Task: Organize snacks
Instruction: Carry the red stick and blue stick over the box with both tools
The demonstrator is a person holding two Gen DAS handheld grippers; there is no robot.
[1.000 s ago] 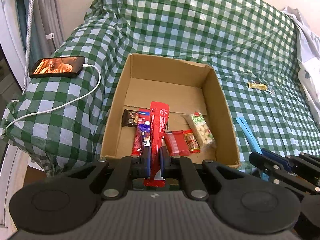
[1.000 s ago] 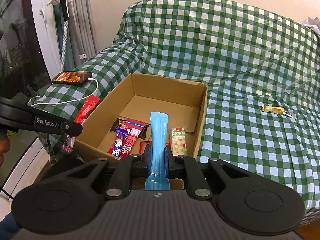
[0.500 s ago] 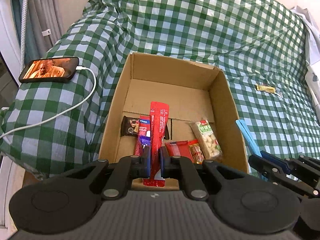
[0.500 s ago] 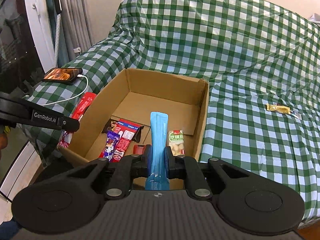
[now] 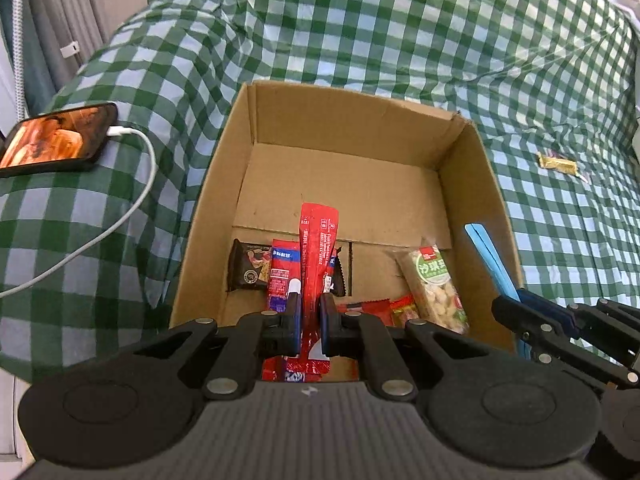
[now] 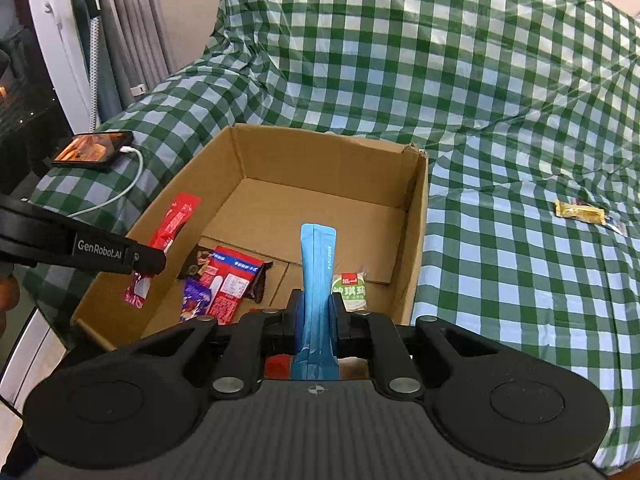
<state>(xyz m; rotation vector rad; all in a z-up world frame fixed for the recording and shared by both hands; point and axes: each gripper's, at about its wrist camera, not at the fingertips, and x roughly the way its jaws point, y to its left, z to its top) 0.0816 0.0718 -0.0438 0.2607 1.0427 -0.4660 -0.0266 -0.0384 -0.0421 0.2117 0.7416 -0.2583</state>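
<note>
An open cardboard box [image 5: 468,160] [image 6: 418,216] sits on a green checked cover. My left gripper [image 5: 309,307] is shut on a long red snack stick [image 5: 318,248], held over the box's near left part; the right wrist view shows that red stick [image 6: 174,226] above the box's left wall. My right gripper [image 6: 316,306] is shut on a blue snack stick [image 6: 318,264], which stands over the box's near right part; the left wrist view shows the blue stick [image 5: 490,260] by the right wall. On the box floor lie a dark packet [image 5: 248,266], a red-and-blue packet [image 6: 232,276] and a green nut packet [image 5: 434,284].
A yellow snack bar [image 5: 558,164] [image 6: 580,212] lies alone on the cover to the right of the box. A phone [image 5: 56,140] with a lit screen and its white cable [image 5: 136,196] rest on the cover to the left. Curtains and a window frame stand at far left.
Both grippers have moved forward and down toward the box, each still shut on its stick. The box now looks larger and nearer in both views.
</note>
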